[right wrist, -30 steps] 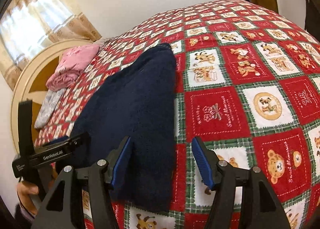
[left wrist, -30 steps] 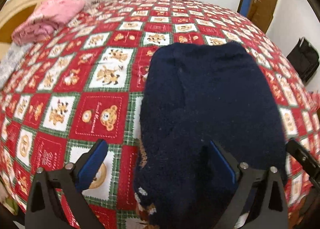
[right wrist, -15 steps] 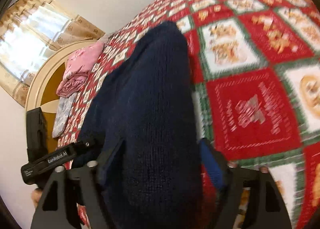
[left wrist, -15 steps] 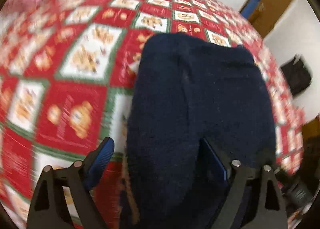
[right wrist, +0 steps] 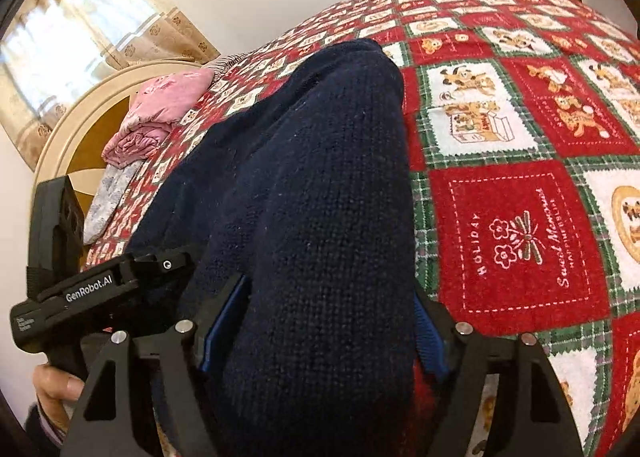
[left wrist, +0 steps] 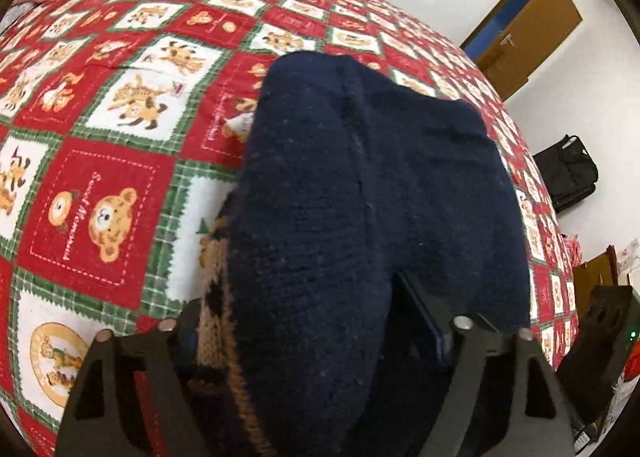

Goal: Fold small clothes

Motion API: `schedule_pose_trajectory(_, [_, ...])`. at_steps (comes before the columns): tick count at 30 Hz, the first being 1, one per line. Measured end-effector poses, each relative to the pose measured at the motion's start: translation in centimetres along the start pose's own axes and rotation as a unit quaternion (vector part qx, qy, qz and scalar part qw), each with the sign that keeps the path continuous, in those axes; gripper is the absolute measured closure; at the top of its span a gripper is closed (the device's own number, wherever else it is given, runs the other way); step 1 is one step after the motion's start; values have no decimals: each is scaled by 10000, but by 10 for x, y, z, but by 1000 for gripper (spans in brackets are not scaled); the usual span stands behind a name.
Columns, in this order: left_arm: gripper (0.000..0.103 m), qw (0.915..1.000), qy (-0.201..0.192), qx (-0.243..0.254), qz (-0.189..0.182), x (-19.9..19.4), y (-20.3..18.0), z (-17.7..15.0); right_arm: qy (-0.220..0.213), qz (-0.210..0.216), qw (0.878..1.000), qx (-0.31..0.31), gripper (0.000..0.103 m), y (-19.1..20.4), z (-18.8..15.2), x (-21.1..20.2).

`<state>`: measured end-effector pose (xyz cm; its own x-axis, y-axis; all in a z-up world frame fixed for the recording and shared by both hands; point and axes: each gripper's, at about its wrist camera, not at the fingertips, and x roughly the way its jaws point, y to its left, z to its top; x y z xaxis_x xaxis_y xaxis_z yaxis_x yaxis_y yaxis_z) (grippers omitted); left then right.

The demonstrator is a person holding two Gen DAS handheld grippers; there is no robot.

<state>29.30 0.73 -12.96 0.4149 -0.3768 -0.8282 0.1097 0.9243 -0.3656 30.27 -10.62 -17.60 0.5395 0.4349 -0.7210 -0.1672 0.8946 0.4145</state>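
Nearest the lens in the left wrist view, the left gripper (left wrist: 316,331) has its two black fingers pressed into a bunched fold of the navy knitted garment (left wrist: 372,185), so that the near edge of the cloth fills the space between them; the jaws are clamped on this fold. A tan patterned band (left wrist: 218,297) of the knit shows along the garment's left edge, just beside the left finger. In the right wrist view, the right gripper (right wrist: 332,321) is likewise closed on the garment (right wrist: 320,197), the blue pads (right wrist: 226,313) bearing against either side of a thick ridge of wool. To its left lies the body of the other handheld device, marked "GenRobot.AI" (right wrist: 90,289), with the person's hand (right wrist: 54,389) beneath it.

Beyond the grippers, the garment extends away across the red, white and green patchwork quilt (left wrist: 96,185), resting on it, with its far end rounded and slightly humped. Farther off, near the headboard (right wrist: 72,129), folded pink clothing (right wrist: 160,105) is stacked on the quilt, well apart from the navy piece. At the back stand a curtained window (right wrist: 64,33), a brown door (left wrist: 528,25) and a black bag (left wrist: 568,173) against the white wall.
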Motion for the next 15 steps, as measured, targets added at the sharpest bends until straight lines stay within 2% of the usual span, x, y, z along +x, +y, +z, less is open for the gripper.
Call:
schedule_pose_trajectory(8, [46,9979,-284,541,198,-7,-17,1,-177,-38,9998,-50,31,-5,-5,-4])
schedule_pose_trajectory(13, [46,9975,-356,537,288,-2,-18,7,-231,-15,9997,14,30,-6,-6,-4])
schedule_pose_trajectory(15, [41,9977,-351,480,317,-1,-16,7,-236,-27,9997,19,30,-6,-7,-5])
